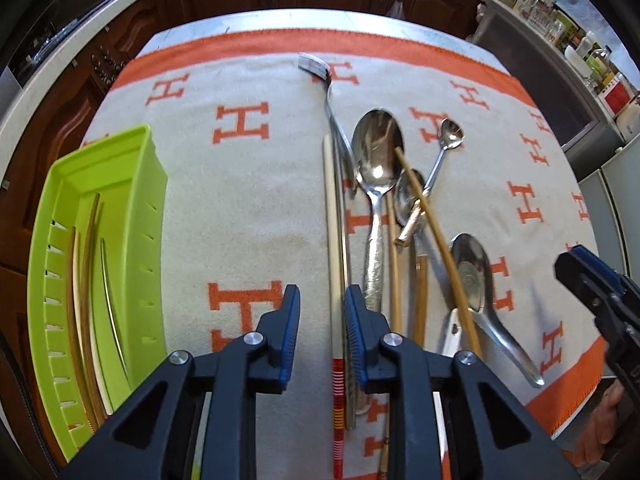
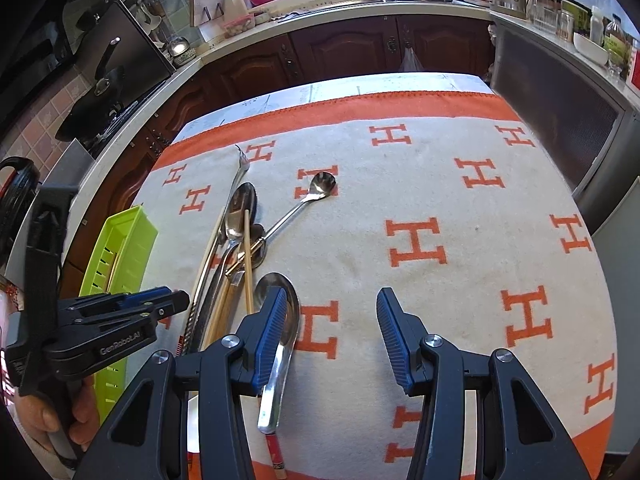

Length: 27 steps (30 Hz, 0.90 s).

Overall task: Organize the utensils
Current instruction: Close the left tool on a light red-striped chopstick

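Left gripper (image 1: 322, 322) spread astride a pale chopstick (image 1: 332, 240), right gripper (image 2: 332, 332) spread over bare blanket (image 2: 460, 200), utensil heap (image 1: 392, 208) mid-cloth, green tray (image 1: 108, 168) at the blanket's left edge holding chopsticks, right half open.

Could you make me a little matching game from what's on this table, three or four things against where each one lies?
Things:
1. fork
2. green tray
3. small spoon
4. cream chopstick

Places:
A. bowl at the right of the pile, handle running back into it
B. at the left edge of the blanket, with thin sticks inside
C. between the open fingers of the left gripper
D. tines reaching farthest toward the cupboards

Pairs: 1-D, 2-B, 3-A, 4-C
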{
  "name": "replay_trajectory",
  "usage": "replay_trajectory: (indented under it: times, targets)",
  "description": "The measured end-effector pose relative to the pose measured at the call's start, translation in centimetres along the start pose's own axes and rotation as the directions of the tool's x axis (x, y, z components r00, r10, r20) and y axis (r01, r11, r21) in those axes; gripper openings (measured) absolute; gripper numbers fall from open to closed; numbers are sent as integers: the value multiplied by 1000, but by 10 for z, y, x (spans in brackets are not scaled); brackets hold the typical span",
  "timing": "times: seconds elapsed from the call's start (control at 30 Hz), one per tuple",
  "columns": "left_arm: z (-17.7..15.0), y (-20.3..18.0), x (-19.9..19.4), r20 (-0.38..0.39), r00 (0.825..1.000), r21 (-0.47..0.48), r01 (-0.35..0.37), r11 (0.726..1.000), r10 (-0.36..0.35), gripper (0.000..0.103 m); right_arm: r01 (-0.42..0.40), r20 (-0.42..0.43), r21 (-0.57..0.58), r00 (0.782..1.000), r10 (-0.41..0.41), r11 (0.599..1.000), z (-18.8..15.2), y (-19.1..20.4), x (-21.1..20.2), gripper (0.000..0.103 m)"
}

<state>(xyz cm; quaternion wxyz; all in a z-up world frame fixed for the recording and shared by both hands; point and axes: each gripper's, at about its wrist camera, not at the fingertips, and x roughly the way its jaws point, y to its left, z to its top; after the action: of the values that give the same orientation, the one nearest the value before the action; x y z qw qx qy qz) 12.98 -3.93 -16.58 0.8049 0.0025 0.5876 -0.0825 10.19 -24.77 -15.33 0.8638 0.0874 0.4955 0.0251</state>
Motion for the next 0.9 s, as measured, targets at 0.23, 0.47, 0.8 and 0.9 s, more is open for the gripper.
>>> replay_trajectory:
  times: [0.23,0.47,0.8,0.9]
  targets:
    - [3,-1,4,13,1000,9,-14,1000,14,20,-3,-15,14,1000,4,1000,-1,-4,9,48]
    - [11,-8,10,2,1000,20,-23,1000,23,28,-7,-12,6,1000,7,1000,-1,-3,11,48]
    - [9,-15,26,82,995,60,-60,996,55,25,-5,-13,7,1000,5,1000,-2,-4,11,48]
    - [7,-11,27,85,996,46,-42,998,38,24,-10,-14,3,1000,10,1000,-2,-4,12,48]
